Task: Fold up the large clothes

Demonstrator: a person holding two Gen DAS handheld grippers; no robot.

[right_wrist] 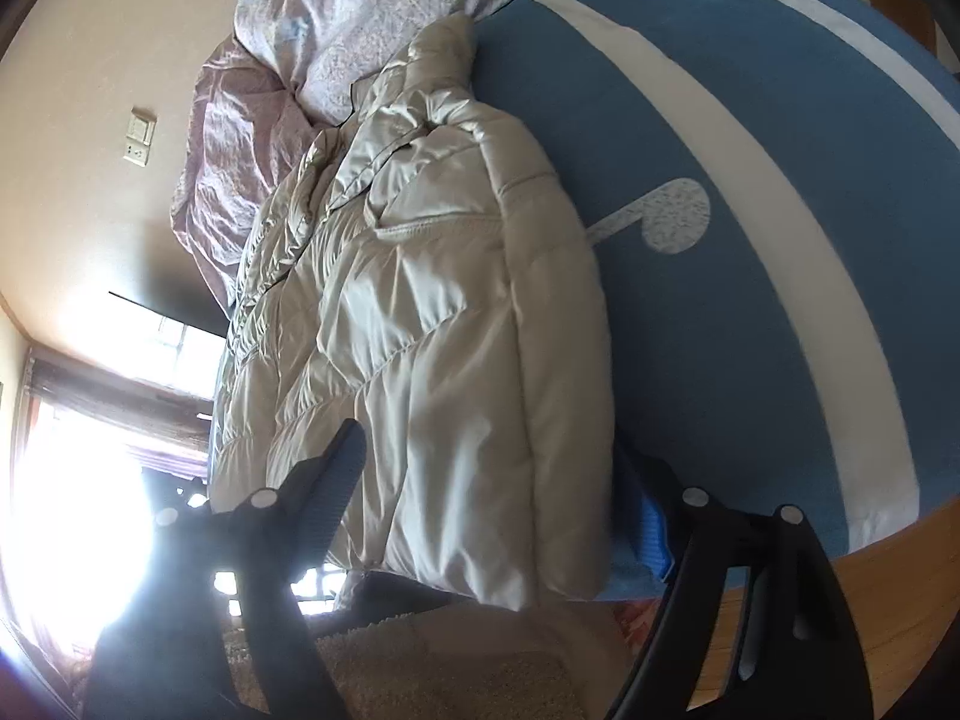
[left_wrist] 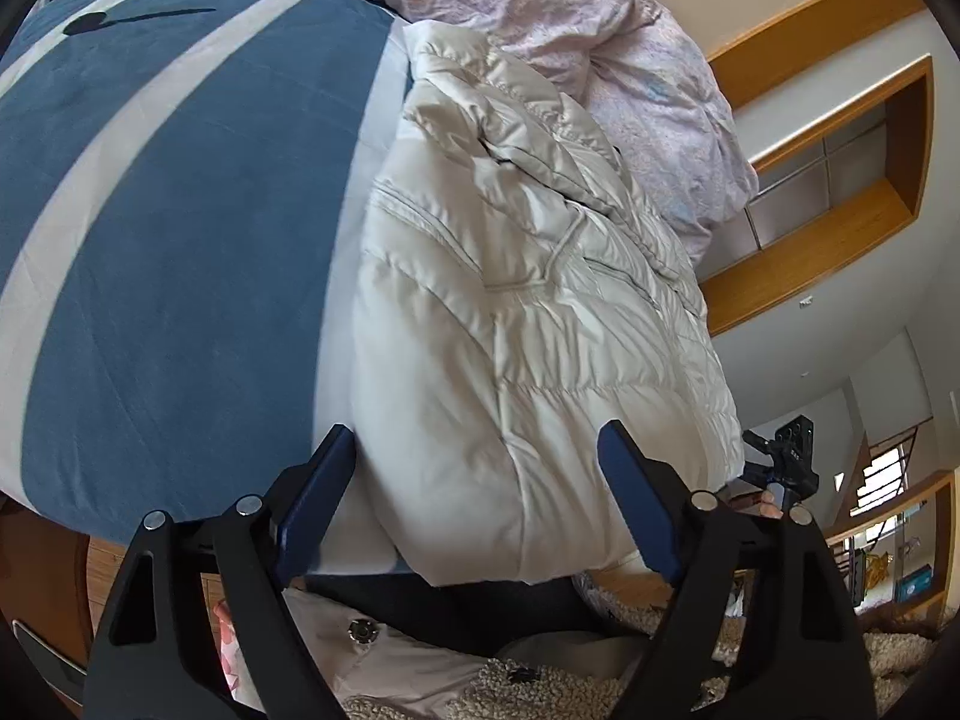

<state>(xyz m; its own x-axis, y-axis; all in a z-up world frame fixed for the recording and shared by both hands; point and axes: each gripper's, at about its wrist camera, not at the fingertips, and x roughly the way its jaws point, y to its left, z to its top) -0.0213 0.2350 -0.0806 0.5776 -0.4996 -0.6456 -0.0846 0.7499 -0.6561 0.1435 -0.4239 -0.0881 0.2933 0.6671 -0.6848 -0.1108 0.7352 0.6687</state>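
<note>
- Left gripper (left_wrist: 474, 495) is hovering, jaws wide apart, straddling the jacket's (left_wrist: 528, 312) hem.
- Right gripper (right_wrist: 504, 504) is gaping likewise.
- Jacket is lying on the bed (left_wrist: 168, 252), beside the quilt (left_wrist: 600, 42).
- Looking puffy, light, slippery: pinching hem corners seems best.

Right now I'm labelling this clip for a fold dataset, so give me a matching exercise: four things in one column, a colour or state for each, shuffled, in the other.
Things:
1. puffer jacket
2. bedspread
3. crumpled quilt
4. left gripper

Descriptions:
a. blue with white stripes
b. pale pink, bunched by the wall
c. open, fingers astride the hem
d. cream, lying on the bed

Pairs: 1-d, 2-a, 3-b, 4-c
</note>
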